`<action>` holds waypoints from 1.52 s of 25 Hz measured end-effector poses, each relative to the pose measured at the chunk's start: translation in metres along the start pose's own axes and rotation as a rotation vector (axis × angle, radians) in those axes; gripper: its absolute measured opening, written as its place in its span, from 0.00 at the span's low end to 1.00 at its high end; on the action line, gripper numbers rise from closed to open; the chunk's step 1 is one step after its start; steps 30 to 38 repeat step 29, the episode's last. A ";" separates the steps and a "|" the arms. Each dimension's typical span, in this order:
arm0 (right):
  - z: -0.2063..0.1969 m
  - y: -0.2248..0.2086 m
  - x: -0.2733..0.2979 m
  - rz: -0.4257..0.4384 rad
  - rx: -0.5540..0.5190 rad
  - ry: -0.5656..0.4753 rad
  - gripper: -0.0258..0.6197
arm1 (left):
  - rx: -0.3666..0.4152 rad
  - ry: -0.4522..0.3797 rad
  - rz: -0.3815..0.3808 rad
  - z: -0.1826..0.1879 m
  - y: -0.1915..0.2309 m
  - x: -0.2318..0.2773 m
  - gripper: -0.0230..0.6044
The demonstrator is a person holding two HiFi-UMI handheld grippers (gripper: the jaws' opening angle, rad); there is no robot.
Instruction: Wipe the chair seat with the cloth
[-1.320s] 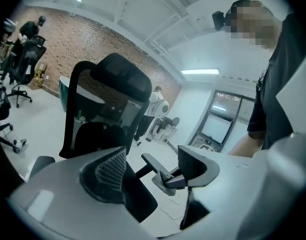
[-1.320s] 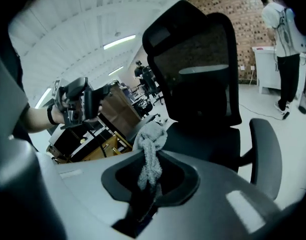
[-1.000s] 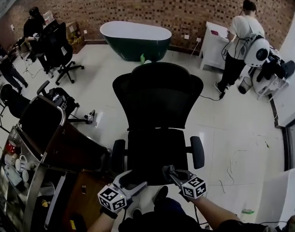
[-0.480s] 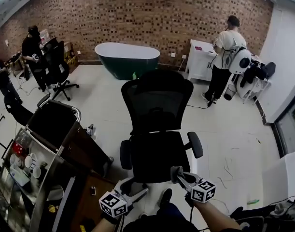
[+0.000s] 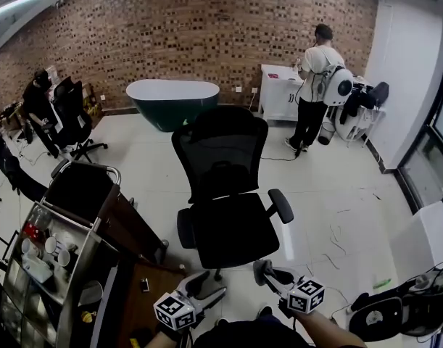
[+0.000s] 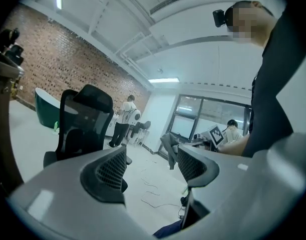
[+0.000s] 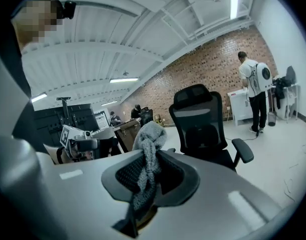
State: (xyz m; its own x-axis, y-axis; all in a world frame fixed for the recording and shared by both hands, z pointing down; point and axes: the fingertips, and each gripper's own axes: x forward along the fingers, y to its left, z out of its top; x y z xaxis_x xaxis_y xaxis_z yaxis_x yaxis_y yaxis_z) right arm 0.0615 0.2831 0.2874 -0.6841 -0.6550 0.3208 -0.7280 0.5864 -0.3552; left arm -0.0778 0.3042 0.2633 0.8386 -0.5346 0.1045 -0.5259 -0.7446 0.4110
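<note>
The chair (image 5: 232,194) stands on the pale glossy floor (image 5: 352,187), facing the person, its black seat (image 5: 236,229) bare and a little way off from both tools. A strip of open floor lies between the seat's front edge and the tools. The back is black mesh, tall and curved, with a padded armrest on either side.

The right tool (image 5: 263,268) is held low on the right, its jaws clamped on the cloth (image 7: 147,146). The cloth is grey and nubbly, bunched into a knotted lump that sticks up above the jaws, with a strand hanging down through them. The left tool (image 5: 210,285) has its jaws apart with nothing between them. Their inner pads are black and ribbed.

At the left, close to the chair, stands a cart (image 5: 109,176) with chrome rails, a brown side and cups on a lower shelf. Behind the chair a dark green oval tub (image 5: 172,96) with a white rim sits against the red brick wall (image 5: 206,27). Further right a person in white (image 5: 312,85) stands at a white cabinet (image 5: 275,93). Loose thin cables (image 5: 337,241) lie on the floor to the right of the chair.
</note>
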 end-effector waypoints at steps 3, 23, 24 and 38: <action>-0.003 0.010 -0.011 0.016 -0.031 -0.009 0.12 | -0.004 -0.001 0.002 -0.007 -0.012 -0.006 0.59; 0.016 -0.005 -0.110 0.134 -0.111 -0.069 0.11 | 0.026 -0.038 0.050 -0.014 -0.103 0.036 0.56; 0.016 -0.006 -0.114 0.140 -0.113 -0.070 0.11 | 0.021 -0.039 0.049 -0.015 -0.108 0.037 0.56; 0.019 -0.012 -0.129 0.155 -0.121 -0.080 0.11 | 0.028 -0.041 0.070 -0.024 -0.120 0.043 0.57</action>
